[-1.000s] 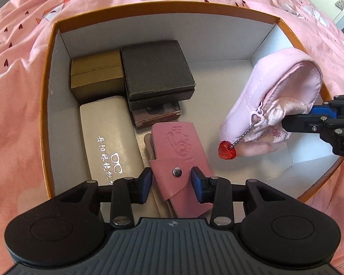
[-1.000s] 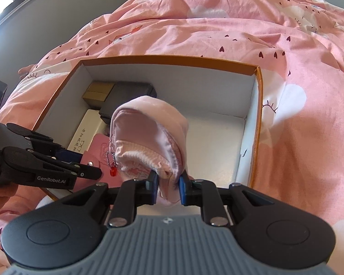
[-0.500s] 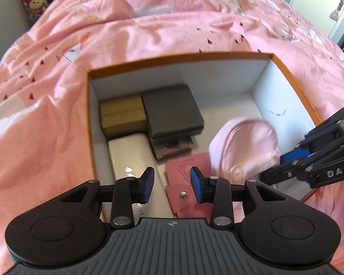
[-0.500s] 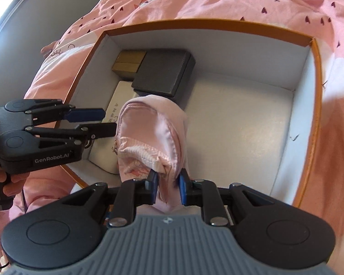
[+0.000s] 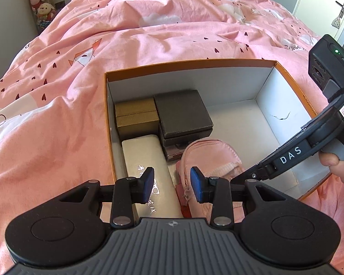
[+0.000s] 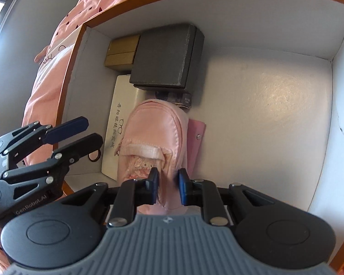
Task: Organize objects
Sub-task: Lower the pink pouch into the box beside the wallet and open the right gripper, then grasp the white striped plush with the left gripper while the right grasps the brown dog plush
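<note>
Down inside the orange box [image 6: 339,68] we pinch the near edge of the pink pouch [image 6: 153,137] with our right gripper [image 6: 168,188], fingers closed on the fabric. It lies over the pink wallet [image 6: 196,137], beside the white glasses case [image 6: 119,123] and touching the dark grey box [image 6: 165,59]. Our left gripper [image 5: 172,184] hangs above the box, fingers apart, holding nothing.
</note>
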The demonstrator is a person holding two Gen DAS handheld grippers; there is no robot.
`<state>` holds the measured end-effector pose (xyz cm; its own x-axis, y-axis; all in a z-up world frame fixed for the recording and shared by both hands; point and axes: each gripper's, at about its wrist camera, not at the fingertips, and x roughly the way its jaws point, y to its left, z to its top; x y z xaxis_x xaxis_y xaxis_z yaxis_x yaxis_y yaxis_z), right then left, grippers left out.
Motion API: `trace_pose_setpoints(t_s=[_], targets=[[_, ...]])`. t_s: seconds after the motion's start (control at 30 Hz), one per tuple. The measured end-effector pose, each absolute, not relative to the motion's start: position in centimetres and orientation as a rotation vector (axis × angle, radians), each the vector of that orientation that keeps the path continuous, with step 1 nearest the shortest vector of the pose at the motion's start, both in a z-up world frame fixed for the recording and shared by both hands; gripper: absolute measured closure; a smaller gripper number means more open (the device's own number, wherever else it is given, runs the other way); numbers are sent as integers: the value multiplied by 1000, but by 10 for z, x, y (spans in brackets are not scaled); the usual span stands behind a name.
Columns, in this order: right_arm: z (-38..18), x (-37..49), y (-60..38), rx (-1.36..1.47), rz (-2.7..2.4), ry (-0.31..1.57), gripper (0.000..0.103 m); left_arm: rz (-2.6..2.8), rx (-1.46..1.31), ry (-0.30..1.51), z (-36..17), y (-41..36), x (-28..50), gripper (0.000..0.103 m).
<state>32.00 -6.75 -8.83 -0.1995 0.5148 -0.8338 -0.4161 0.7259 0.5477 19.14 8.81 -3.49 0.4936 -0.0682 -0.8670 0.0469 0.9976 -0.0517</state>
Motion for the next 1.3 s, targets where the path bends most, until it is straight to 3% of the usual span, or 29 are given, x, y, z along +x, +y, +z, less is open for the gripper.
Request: trace_pose_setpoints(t_s=[0.37,0.5,0.63,1.03,1.3], targets=[[-101,320,-61,108,812,1566,82,-73,-20,1052,-40,89,188,61],[-96,316,-62,77,805,1520,67,-78,-25,1030,-38,87,184,61],[-83,309,-62,15,806,1434,61,-85,-46,1005,-30,86,178,60],[-17,250,-90,-46,832,1120,60,-72,-139,917,3,78,135,59],[1,182,-114,-73,796,959,60,-4,-111,999,-11,52,98,60]])
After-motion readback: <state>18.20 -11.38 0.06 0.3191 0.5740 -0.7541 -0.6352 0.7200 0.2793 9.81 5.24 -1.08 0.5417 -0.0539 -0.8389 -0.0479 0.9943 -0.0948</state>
